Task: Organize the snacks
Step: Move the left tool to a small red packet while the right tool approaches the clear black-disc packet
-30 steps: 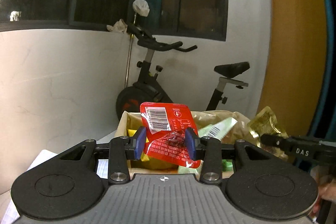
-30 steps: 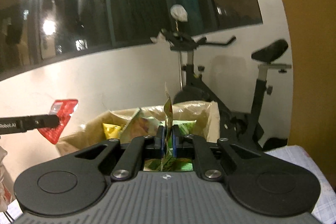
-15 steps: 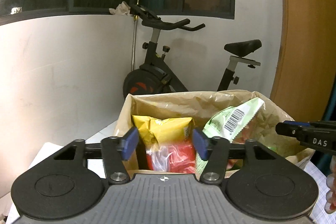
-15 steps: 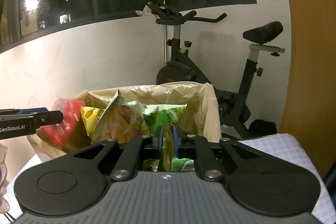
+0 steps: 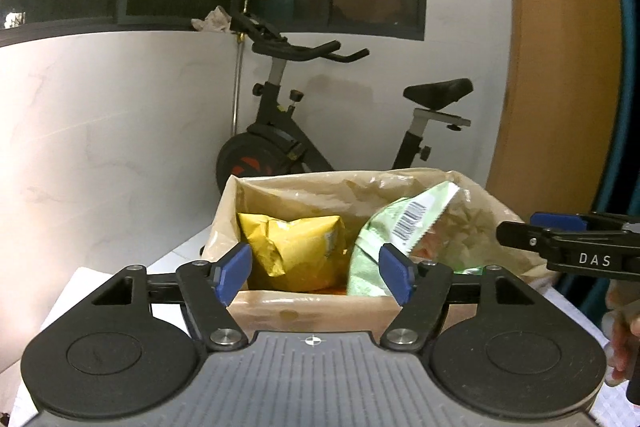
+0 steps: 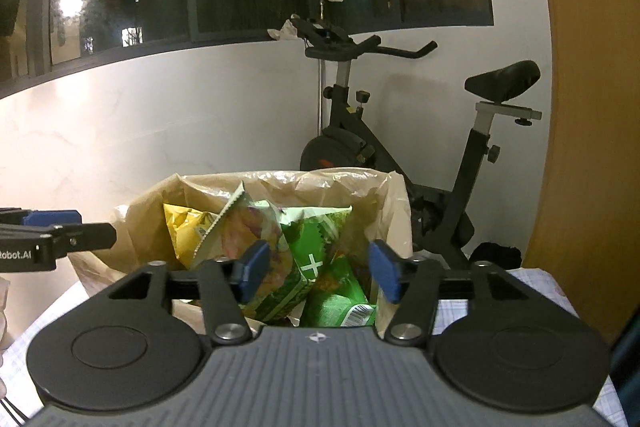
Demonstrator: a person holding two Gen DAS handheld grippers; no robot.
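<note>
A box lined with a tan plastic bag [image 5: 304,187] [image 6: 300,183] holds several snack packets. In the left wrist view a yellow packet [image 5: 296,247] and a pale green packet with a barcode [image 5: 400,227] stand in it. My left gripper [image 5: 316,273] hangs over the box's near edge, its jaws opening, with nothing between the pads. In the right wrist view my right gripper [image 6: 318,269] is above the box too, jaws opening, free of the green packets [image 6: 320,251] that lie beneath it. Each gripper's fingertips show at the edge of the other's view.
A black exercise bike [image 5: 304,139] [image 6: 400,155] stands behind the box against a white wall under dark windows. An orange-brown panel [image 5: 552,67] rises at the right. The box sits on a surface with a checked cloth [image 6: 536,287]. A hand [image 5: 620,339] holds the right gripper.
The left gripper let go of the red packet, which dropped into the box out of sight. The right gripper released its thin packet into the box. Both jaws have spread apart.
</note>
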